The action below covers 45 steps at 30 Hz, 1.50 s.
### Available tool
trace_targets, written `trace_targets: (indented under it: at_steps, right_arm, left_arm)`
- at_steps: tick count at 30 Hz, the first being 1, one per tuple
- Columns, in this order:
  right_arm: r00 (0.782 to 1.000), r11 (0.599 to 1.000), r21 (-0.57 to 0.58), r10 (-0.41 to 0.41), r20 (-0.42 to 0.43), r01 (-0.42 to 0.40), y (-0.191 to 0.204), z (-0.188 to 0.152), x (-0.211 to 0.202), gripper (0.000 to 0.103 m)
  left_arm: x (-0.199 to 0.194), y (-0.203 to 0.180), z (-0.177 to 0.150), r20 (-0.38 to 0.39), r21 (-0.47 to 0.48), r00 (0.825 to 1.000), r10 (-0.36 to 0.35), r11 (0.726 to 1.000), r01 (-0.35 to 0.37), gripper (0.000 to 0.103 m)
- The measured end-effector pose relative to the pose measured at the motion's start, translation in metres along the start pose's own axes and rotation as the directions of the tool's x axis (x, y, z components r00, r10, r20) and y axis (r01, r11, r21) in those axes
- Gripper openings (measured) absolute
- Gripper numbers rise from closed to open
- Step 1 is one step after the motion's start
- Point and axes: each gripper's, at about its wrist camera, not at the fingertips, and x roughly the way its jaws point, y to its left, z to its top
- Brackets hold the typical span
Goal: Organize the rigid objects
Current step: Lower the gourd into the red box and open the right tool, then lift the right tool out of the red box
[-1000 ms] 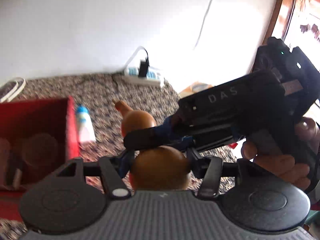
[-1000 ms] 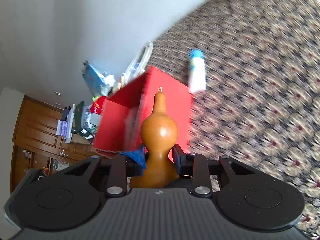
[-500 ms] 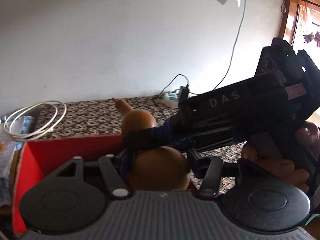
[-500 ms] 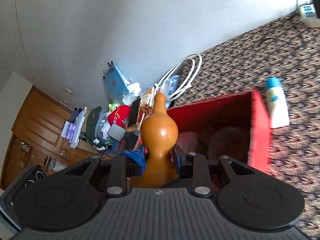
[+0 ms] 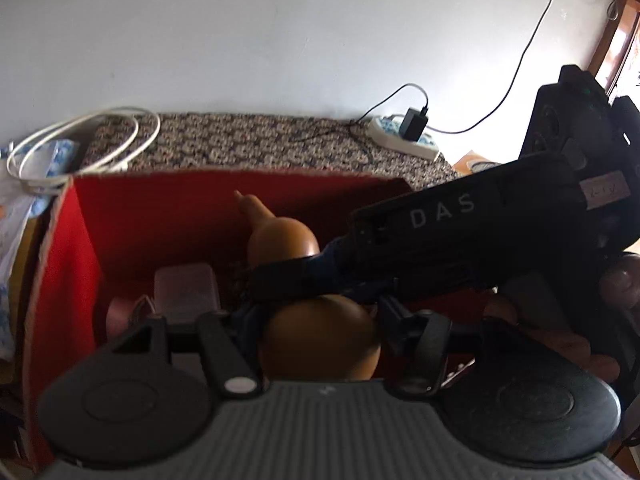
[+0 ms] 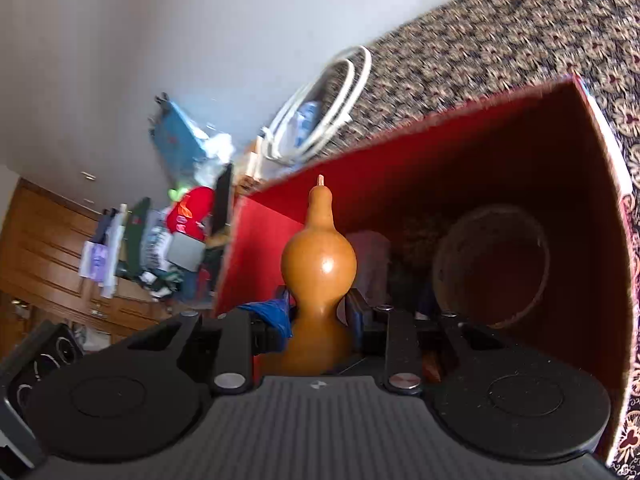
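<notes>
Gourd: a brown gourd [image 6: 318, 264] with two round parts and a thin neck is hanging over the open red box [image 6: 520, 128]. Its little stem is pointing toward the far wall of the box.

Right tongs: the right gripper [image 6: 318, 312] is squeezing the gourd at its thin waist, between the two round parts. Its jaws are sitting narrow, one on each side. A bit of blue cloth [image 6: 272, 314] is sticking out by the left jaw.

Left tongs: the left gripper [image 5: 316, 316] is sitting around the big bottom part of the gourd [image 5: 320, 340]. Its jaws are opening wide. The right finger looks a little apart from the gourd. I cannot tell if the left finger is touching it.

Other gripper seen from the left: the black body of the right gripper [image 5: 460, 232] is reaching across the picture. A hand [image 5: 560, 344] is holding it from below.

Inside the box: a round brown bowl [image 6: 490, 264] is lying on its side. A see-through plastic tub [image 5: 186, 292] and something pink [image 5: 118, 316] are lying there too.

Table: the red box is sitting on a flowery cloth [image 5: 248, 140].

Behind the box: a loop of white cable [image 5: 80, 140] is lying at the left, and a white power strip [image 5: 404, 140] with a black plug is lying at the right.
</notes>
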Motion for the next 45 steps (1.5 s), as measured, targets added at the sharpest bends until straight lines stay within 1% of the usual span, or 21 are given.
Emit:
trace_targets:
  at_steps: [3,5,8,9,12,15,18,21,24,28,31,35,39,42,45]
  right_arm:
    - [1.0,0.999,0.027,-0.016,-0.021,0.017,-0.007,-0.003,0.008,0.013]
    - [0.999,0.999,0.032,-0.042,-0.03,0.043,-0.01,-0.003,0.012,0.013]
    - [0.993,0.993,-0.021,-0.113,-0.03,0.112,-0.007,-0.006,0.015,0.016]
    - [0.991,0.991,-0.036,-0.127,-0.033,0.126,-0.006,-0.008,0.016,0.016]
    - [0.991,0.99,-0.048,-0.131,-0.039,0.129,-0.008,-0.01,0.016,0.016]
    - [0.992,0.993,-0.026,-0.119,-0.029,0.118,-0.011,-0.01,0.014,0.016]
    - [0.995,0.995,-0.009,-0.098,0.006,0.098,-0.013,-0.01,0.007,0.016]
    - [0.993,0.993,-0.035,-0.111,0.048,0.113,-0.009,-0.01,-0.002,0.016]
    - [0.99,0.991,-0.049,-0.119,0.071,0.122,-0.006,-0.01,-0.007,0.016]
    - [0.987,0.989,-0.062,-0.128,0.098,0.134,-0.003,-0.015,-0.016,0.016]
    - [0.983,0.987,-0.07,-0.134,0.128,0.143,-0.001,-0.02,-0.023,0.016]
    - [0.978,0.986,-0.077,-0.136,0.16,0.15,0.003,-0.025,-0.033,0.016]
    - [0.971,0.985,-0.068,-0.142,0.194,0.158,0.003,-0.032,-0.044,0.016]
    - [0.964,0.982,-0.075,-0.154,0.216,0.174,0.005,-0.038,-0.052,0.016]
    - [0.955,0.976,-0.09,-0.171,0.242,0.198,0.009,-0.045,-0.06,0.016]
  left_arm:
    - [0.007,0.007,-0.003,-0.03,-0.015,1.0,-0.003,1.0,0.003,0.06]
    - [0.005,0.005,-0.006,-0.041,-0.015,0.999,0.004,1.0,-0.005,0.06]
    - [0.004,0.002,-0.009,-0.043,0.008,0.998,0.05,0.999,-0.05,0.059]
    - [0.003,0.002,-0.01,-0.042,0.008,0.998,0.048,0.999,-0.047,0.06]
    - [0.004,0.005,-0.01,-0.042,0.003,0.998,0.055,0.998,-0.055,0.062]
    - [0.006,0.006,-0.009,-0.039,0.0,0.997,0.064,0.998,-0.064,0.062]
    - [0.004,0.004,-0.01,-0.03,0.003,0.996,0.083,0.997,-0.083,0.062]
    - [0.002,0.002,-0.009,-0.018,0.008,0.993,0.117,0.993,-0.117,0.062]
    - [-0.004,0.002,-0.007,-0.006,-0.006,0.989,0.146,0.989,-0.146,0.062]
    - [-0.013,-0.007,-0.004,0.018,0.006,0.975,0.222,0.975,-0.222,0.064]
    - [-0.016,-0.015,-0.004,0.018,0.027,0.962,0.272,0.962,-0.272,0.064]
    - [-0.022,-0.026,-0.005,0.03,0.064,0.945,0.325,0.943,-0.327,0.065]
    - [-0.028,-0.035,-0.004,0.032,0.066,0.933,0.357,0.931,-0.359,0.066]
    - [-0.034,-0.039,-0.003,0.024,0.052,0.93,0.366,0.929,-0.367,0.066]
    - [-0.039,-0.043,-0.003,0.018,0.045,0.922,0.386,0.921,-0.387,0.066]
